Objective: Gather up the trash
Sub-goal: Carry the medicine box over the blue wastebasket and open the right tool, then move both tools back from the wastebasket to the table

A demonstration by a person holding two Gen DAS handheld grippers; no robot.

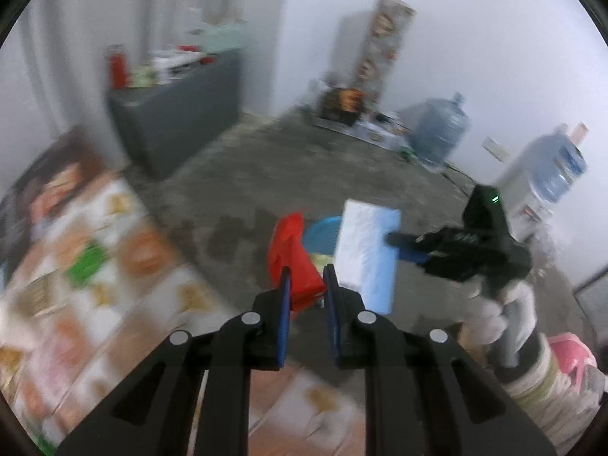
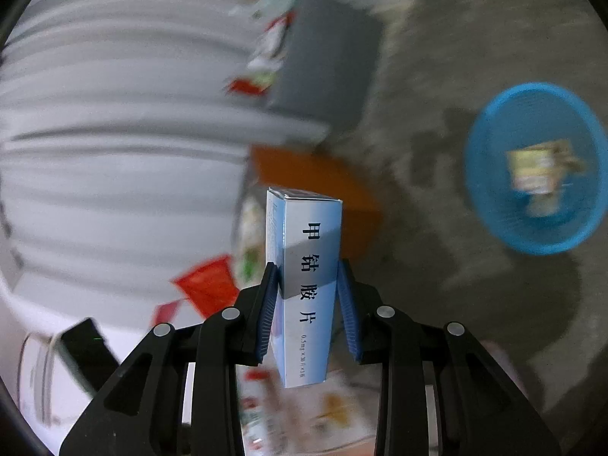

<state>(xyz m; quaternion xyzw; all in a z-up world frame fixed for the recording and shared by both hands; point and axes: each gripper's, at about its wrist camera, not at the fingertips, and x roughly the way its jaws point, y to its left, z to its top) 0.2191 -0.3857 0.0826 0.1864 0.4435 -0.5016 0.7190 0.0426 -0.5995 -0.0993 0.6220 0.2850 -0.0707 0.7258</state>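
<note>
The right tongs [image 2: 307,296] were clamped on a blue-and-white medicine box [image 2: 304,285], its long sides pinched between the blue pads so it stood up ahead of them and could simply fall out when they part. The left tongs [image 1: 307,285] were drawn in narrow on a piece of red packaging [image 1: 294,262], gripped by its near end, with most of it sticking out past the tips. Both loads looked bound for the blue basket [image 2: 532,167] on the floor, which lay well ahead and to the right of the right tongs and already held a yellowish carton [image 2: 539,174]. From the left tongs the basket showed only as a sliver just beyond the red piece, mostly hidden behind it and the box.

Under and to the left of the left tongs spread a counter [image 1: 76,266] with a patterned cover. Far ahead stood a gray cabinet [image 1: 178,121] with blurred clutter on top, and two water jugs [image 1: 440,129] sat off to the right by the wall. Nothing seemed to block the way to the basket, but the two tongs were close together and could knock each other over it.
</note>
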